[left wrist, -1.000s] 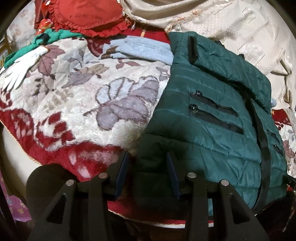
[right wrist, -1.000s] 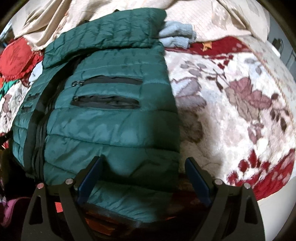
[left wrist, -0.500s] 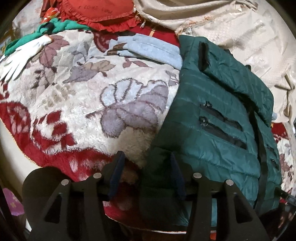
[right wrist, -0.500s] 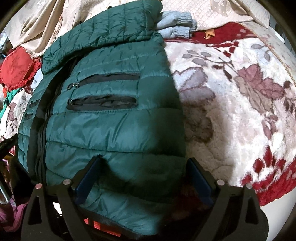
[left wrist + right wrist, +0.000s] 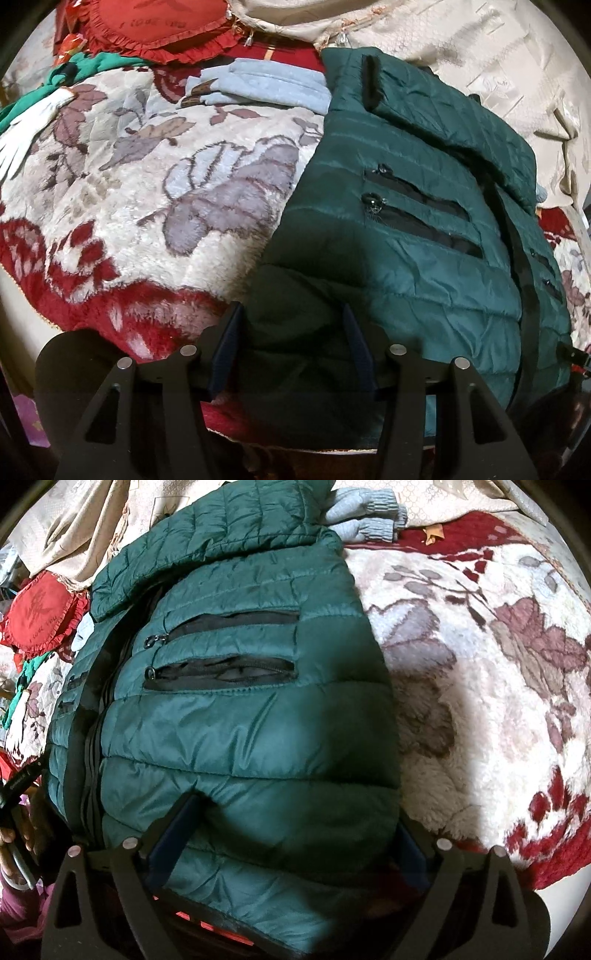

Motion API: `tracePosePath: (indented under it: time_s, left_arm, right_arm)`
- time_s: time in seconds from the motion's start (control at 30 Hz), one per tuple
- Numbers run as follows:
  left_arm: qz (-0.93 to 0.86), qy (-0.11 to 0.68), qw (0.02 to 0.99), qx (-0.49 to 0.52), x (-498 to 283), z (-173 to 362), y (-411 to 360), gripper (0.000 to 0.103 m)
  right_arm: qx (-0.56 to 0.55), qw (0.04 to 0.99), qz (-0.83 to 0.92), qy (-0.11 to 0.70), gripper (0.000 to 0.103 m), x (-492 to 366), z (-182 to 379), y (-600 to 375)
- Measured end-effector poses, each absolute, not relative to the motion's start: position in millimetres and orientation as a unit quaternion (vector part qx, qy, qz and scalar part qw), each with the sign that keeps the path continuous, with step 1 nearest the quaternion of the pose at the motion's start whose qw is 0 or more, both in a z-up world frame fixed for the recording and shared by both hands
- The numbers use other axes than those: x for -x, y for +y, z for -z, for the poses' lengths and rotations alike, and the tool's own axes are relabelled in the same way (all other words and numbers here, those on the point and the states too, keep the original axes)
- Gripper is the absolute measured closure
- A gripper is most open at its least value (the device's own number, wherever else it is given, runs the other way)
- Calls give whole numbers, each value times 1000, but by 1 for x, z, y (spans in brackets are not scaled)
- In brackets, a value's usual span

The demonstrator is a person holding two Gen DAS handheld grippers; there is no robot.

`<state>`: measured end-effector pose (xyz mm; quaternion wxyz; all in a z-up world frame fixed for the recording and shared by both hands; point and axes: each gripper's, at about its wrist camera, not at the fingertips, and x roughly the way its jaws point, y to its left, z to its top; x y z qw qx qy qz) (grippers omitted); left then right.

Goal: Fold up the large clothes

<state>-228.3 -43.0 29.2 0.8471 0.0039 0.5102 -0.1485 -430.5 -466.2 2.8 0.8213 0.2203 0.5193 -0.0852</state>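
Note:
A dark green quilted jacket [image 5: 424, 229] lies folded on the bed, with two black zip pockets facing up. In the left wrist view my left gripper [image 5: 291, 343] straddles the jacket's near left corner. Its jaws are opening and the dark fabric lies loose between the blue pads [image 5: 225, 343]. In the right wrist view the same jacket [image 5: 240, 720] fills the middle. My right gripper [image 5: 291, 842] spans the jacket's near right hem. Its jaws stand very wide and are still opening, with the puffy hem between them and hiding most of the right pad.
A fleecy cream, grey and red floral blanket [image 5: 147, 206] covers the bed. A light blue garment [image 5: 266, 88] lies behind the jacket, below a cream cover [image 5: 480, 74]. A red ruffled cushion [image 5: 166, 26] and a green cloth with a white glove [image 5: 33, 114] sit far left. A hand [image 5: 14, 842] shows at the left.
My left jaws have spread wider around the jacket's corner. The right gripper has tipped over the hem, so the jacket looks bigger, and its jaws have widened a little.

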Motion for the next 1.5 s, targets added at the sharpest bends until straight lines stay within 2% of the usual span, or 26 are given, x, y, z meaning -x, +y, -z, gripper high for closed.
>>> tracePosePath:
  time_s: [0.23, 0.37, 0.43, 0.53, 0.57, 0.63, 0.73, 0.8, 0.87, 0.93, 1.03, 1.13, 1.23, 1.3, 1.33, 1.37, 1.5]
  left_arm:
    - [149, 514, 844, -2, 228, -29, -43, 66]
    - [148, 512, 846, -5, 228, -28, -44, 65]
    - [146, 512, 847, -6, 228, -27, -45, 65]
    - [146, 511, 847, -8, 228, -27, -45, 64]
    - [146, 510, 848, -8, 229, -27, -45, 64]
    - [148, 508, 848, -10, 229, -26, -44, 64]
    - [148, 508, 848, -12, 229, -26, -45, 63]
    - [147, 509, 848, -12, 228, -26, -45, 63]
    - [146, 509, 848, -10, 229, -26, -46, 63]
    - [145, 508, 849, -10, 229, -26, -46, 63]
    - [145, 506, 850, -11, 230, -25, -46, 63]
    - [144, 506, 850, -11, 230, -25, -46, 63]
    - [143, 505, 851, -14, 231, -26, -47, 63]
    - [145, 505, 851, -17, 232, -26, -47, 63]
    - [148, 505, 850, -19, 232, -27, -48, 63]
    - [150, 506, 849, -20, 232, -27, -48, 65]
    - [154, 503, 850, -20, 234, -29, -48, 78]
  right_arm:
    - [-219, 828, 76, 511, 3, 431, -2, -467]
    - [-197, 842, 59, 498, 26, 434, -14, -457]
    - [-172, 848, 49, 499, 30, 435, -18, -450]
    - [-172, 846, 46, 503, 27, 434, -16, -450]
    - [-188, 843, 46, 501, 20, 434, -13, -454]
    - [-229, 837, 42, 494, 15, 434, -5, -463]
    - [-227, 843, 46, 486, 16, 435, -3, -461]
    - [-200, 849, 47, 488, 24, 435, -6, -454]
    - [-192, 853, 45, 482, 44, 436, -10, -452]
    - [-187, 856, 43, 479, 51, 437, -15, -451]
    - [-184, 855, 40, 484, 51, 438, -16, -451]
    - [-198, 850, 36, 486, 42, 438, -12, -455]
    - [-198, 852, 36, 484, 40, 437, -9, -453]
    - [-194, 853, 38, 483, 42, 437, -10, -452]
    - [-194, 854, 40, 481, 48, 438, -11, -452]
    - [-193, 856, 41, 479, 53, 439, -12, -452]
    - [-185, 860, 42, 474, 60, 441, -18, -450]
